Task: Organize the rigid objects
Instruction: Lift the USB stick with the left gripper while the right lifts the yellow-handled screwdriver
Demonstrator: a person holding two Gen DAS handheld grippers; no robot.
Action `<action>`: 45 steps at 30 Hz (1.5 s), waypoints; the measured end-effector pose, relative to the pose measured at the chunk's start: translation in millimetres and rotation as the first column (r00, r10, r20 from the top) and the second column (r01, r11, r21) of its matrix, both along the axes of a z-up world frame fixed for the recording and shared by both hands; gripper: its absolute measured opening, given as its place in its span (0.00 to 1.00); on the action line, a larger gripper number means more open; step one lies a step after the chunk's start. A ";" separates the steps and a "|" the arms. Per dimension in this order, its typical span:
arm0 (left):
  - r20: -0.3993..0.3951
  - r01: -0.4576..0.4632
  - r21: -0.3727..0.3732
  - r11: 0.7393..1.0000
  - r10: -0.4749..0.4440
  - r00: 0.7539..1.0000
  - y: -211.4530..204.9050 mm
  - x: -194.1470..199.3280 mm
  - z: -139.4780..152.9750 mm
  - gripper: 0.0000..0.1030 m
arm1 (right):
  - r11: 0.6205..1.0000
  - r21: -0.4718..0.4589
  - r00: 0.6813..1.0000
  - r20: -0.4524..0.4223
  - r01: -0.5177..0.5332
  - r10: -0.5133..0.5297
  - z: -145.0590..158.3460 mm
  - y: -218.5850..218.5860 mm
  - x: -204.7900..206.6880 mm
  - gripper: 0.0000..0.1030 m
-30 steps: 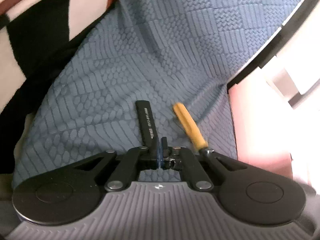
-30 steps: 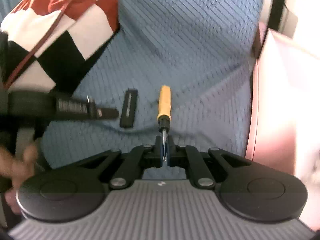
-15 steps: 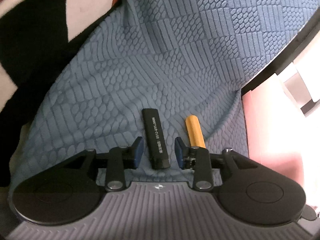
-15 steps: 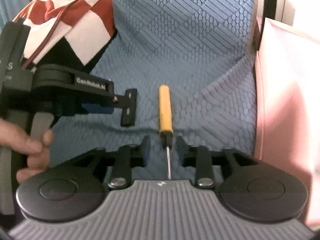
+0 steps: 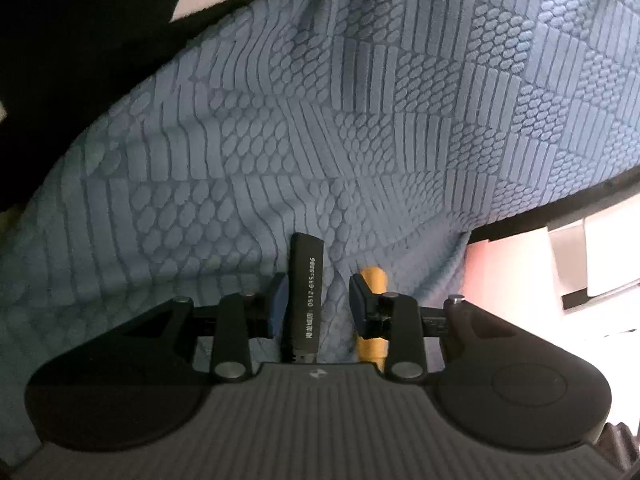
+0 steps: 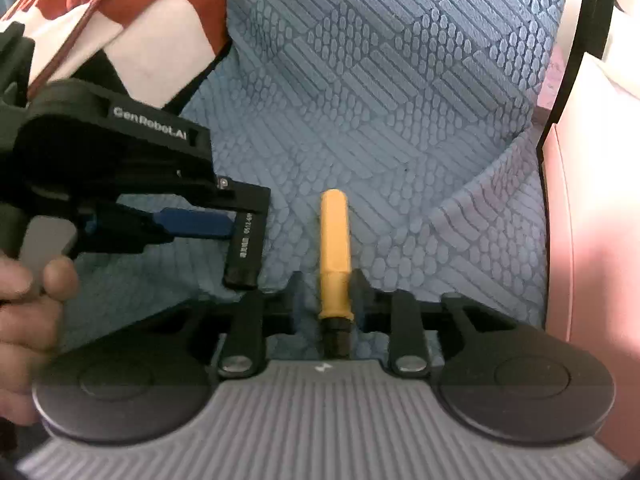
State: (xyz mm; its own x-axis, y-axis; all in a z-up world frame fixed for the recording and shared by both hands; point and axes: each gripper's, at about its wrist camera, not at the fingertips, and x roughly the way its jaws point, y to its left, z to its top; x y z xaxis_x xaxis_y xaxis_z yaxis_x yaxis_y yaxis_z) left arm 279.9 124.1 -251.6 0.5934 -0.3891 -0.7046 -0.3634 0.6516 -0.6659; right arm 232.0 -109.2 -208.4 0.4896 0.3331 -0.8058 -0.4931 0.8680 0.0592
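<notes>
On the blue quilted cover (image 6: 400,120), both jaws spread: left gripper (image 5: 316,304) straddles the black printed stick (image 5: 306,296), right gripper (image 6: 325,300) brackets the neighbouring yellow-handled screwdriver (image 6: 335,248), apparently for aligning.

- My left gripper (image 6: 192,222) is black, stamped "GenRobot.AI" in white, with blue fingertips (image 5: 277,304).
- My right gripper (image 6: 326,300) has a ribbed grey base, silver screws.
- My hand (image 6: 28,300) shows bare skin.

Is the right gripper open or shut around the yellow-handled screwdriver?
Open. The right gripper straddles the screwdriver lying on the blue cover, with gaps visible on both sides.
</notes>
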 end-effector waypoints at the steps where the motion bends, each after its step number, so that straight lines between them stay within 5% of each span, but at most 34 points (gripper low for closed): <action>1: 0.006 0.003 -0.015 1.000 -0.003 1.000 0.5 0.7 -1.0 0.37 | 1.000 0.004 1.000 0.000 -0.001 0.001 0.5 0.7 0.6 0.18; 6: 0.019 0.017 -0.067 0.998 -0.015 1.000 -3.8 4.1 -3.0 0.37 | 1.000 0.028 1.000 -0.007 0.008 -0.008 -1.1 0.6 5.1 0.18; 20: 0.041 0.058 -0.009 0.998 -0.058 0.997 -19.0 4.5 -3.4 0.36 | 0.996 0.072 0.998 -0.040 0.050 -0.047 -2.0 -1.4 8.2 0.18; 29: 0.090 0.052 -0.137 0.989 -0.040 0.995 -20.5 5.9 -0.9 0.34 | 0.992 0.098 0.995 -0.064 0.078 -0.072 -3.5 -4.1 10.3 0.18; 38: 0.042 0.063 -0.012 0.998 -0.062 0.997 -30.4 8.3 4.7 0.34 | 0.993 0.095 0.996 -0.062 0.076 -0.071 -2.5 -3.0 9.4 0.19; 42: 0.049 0.139 0.129 0.982 -0.147 0.988 -45.9 10.1 13.6 0.34 | 0.996 0.065 0.997 -0.053 0.056 -0.053 -4.1 0.1 9.2 0.20; 45: 0.045 0.187 0.241 0.952 -0.203 0.978 -57.5 11.7 18.7 0.25 | 0.998 0.047 0.998 -0.045 0.049 -0.047 -4.6 2.2 8.3 0.20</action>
